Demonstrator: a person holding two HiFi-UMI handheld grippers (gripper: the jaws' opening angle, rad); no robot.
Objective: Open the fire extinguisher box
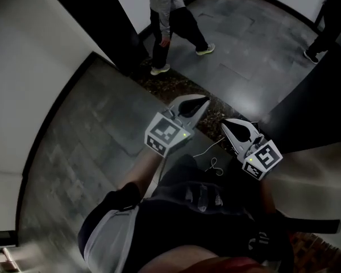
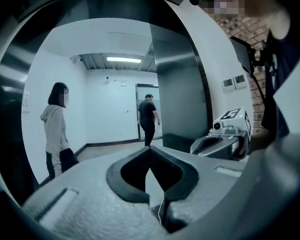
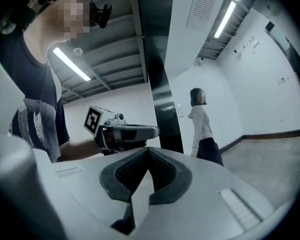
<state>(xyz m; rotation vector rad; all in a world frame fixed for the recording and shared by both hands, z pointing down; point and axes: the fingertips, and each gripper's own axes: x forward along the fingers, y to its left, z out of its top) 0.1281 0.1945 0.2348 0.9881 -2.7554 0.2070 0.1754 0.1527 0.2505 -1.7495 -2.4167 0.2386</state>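
Note:
No fire extinguisher box shows in any view. In the head view my left gripper [image 1: 202,100] and right gripper [image 1: 223,124] are held side by side in front of my body, above a dark tiled floor. Both point ahead. In the left gripper view the left gripper [image 2: 150,149] has its jaws shut tip to tip with nothing between them. The right gripper [image 3: 149,149] looks the same in its own view, shut and empty. Each gripper also shows in the other's view: the right gripper [image 2: 225,136] and the left gripper [image 3: 125,132].
A person in a grey hooded top [image 1: 165,21] [image 2: 55,129] [image 3: 202,129] stands ahead by a dark pillar [image 2: 177,99]. Another person in dark clothes [image 2: 148,116] walks off toward a far doorway. A brick wall [image 2: 240,29] with wall switches [image 2: 235,81] lies to the right.

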